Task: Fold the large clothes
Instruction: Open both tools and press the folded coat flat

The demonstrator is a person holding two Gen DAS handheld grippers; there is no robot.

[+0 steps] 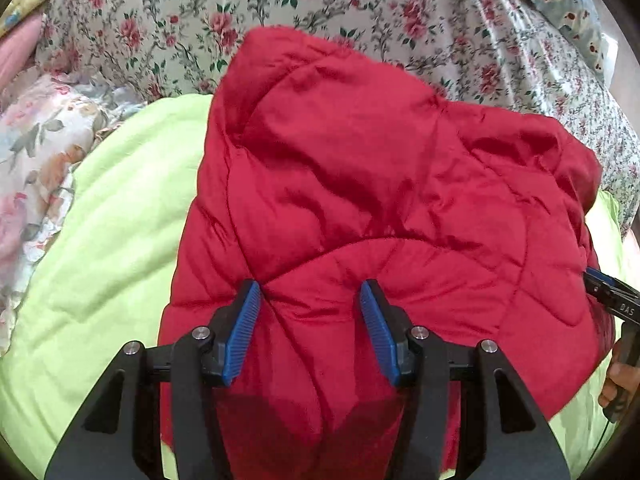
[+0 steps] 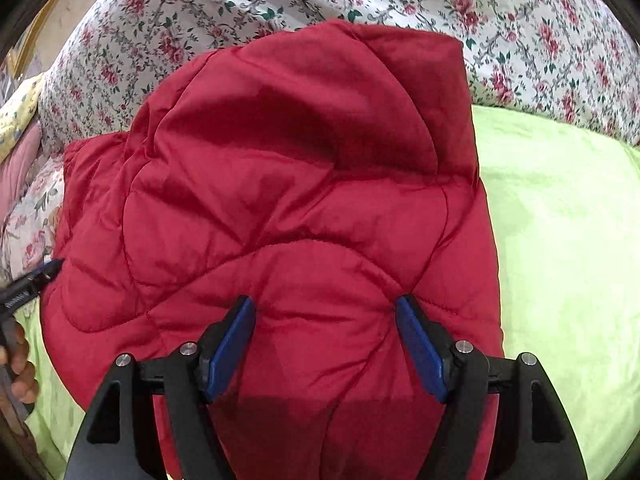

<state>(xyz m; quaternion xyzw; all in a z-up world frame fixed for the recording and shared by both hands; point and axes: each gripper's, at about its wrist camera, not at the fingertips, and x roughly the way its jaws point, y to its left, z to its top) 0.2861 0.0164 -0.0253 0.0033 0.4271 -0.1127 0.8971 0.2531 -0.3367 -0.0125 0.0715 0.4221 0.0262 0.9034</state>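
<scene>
- One red quilted jacket point(image 1: 360, 184) lies folded into a thick bundle on a lime-green blanket point(image 1: 112, 232), directly ahead of and beneath both sets of jaws.
- The left gripper point(image 1: 310, 292) hovers over the jacket's near edge. Its two blue-padded jaws stand roughly half open, with padded fabric bulging up between them; the pads do not appear to press on it, so it has hold of nothing.
- The right gripper point(image 2: 325, 306) hovers over the same near edge farther along. Its jaws stand wider apart, and again the fabric sits between them unpinched.
- To the outer side of the left jaws the jacket's side edge runs close by, and beyond it is open green blanket.
- To the outer side of the right jaws the jacket's straight side edge falls away to a broad stretch of bare green blanket point(image 2: 560, 240).
- Beyond the jaws, past the jacket's far edge, lies a rose-print sheet point(image 2: 520, 20), rumpled.
- One crumpled floral cloth point(image 1: 36, 160) sits well off to the left jaws' outer side.
- Each camera catches the other gripper's tip at the jacket's side edge, with fingers point(image 2: 22, 376) of the person's hand around its handle.
- Count: one jacket, two grippers.
</scene>
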